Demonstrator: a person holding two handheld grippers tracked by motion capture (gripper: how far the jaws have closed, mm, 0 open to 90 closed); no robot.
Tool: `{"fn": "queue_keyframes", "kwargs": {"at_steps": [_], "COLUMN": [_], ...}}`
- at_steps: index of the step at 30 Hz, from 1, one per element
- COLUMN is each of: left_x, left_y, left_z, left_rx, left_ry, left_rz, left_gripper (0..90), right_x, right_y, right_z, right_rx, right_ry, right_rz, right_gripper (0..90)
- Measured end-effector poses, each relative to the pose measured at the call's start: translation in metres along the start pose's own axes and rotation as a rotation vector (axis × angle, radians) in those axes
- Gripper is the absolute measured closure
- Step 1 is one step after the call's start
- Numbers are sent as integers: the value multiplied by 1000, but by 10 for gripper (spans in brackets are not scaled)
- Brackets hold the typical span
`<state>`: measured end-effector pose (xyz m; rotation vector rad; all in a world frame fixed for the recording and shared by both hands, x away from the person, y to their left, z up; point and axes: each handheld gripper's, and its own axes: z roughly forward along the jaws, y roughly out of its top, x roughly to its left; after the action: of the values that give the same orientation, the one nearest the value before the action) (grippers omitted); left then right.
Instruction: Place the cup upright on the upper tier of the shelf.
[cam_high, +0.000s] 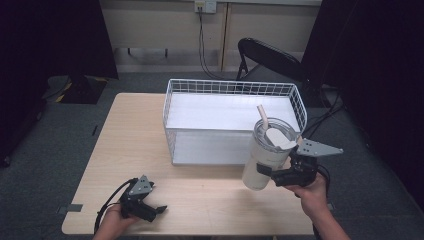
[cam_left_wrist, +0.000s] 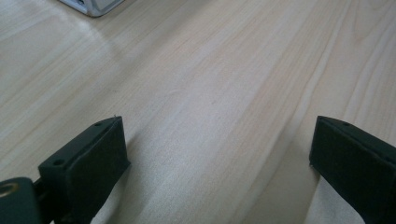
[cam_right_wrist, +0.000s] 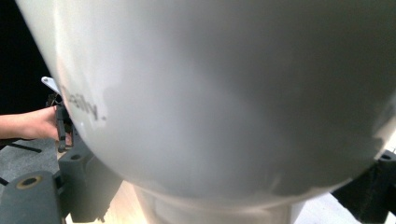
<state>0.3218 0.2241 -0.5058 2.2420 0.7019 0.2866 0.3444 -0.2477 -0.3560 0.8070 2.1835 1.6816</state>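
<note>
White plastic tumbler (cam_high: 264, 159) with straw, tilted, sits clamped in the right gripper (cam_high: 280, 175) just before the white wire basket (cam_high: 175, 125); left gripper (cam_high: 150, 210) gapes empty.

Grey carpet floor (cam_high: 60, 135), beige wall w/ outlet (cam_high: 205, 5), black folding chair (cam_high: 270, 57) behind table.

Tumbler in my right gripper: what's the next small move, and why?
Probably carry the tumbler up and forward over the front wall of the wire basket, then lower it in. The right gripper holds it tilted beside the basket's front right corner, bottom below the rim, and the basket's floor looks bare. The left gripper rests open, well clear.
</note>
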Motion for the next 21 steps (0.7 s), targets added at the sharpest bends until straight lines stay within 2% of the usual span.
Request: {"fn": "queue_keyframes", "kwargs": {"at_steps": [21], "left_x": [0], "left_y": [0], "left_z": [0], "left_rx": [0], "left_ry": [0], "left_rz": [1], "left_gripper": [35], "right_x": [2], "right_y": [41], "right_z": [3], "right_rx": [-23], "right_ry": [8], "right_rz": [16], "right_gripper": [94]}}
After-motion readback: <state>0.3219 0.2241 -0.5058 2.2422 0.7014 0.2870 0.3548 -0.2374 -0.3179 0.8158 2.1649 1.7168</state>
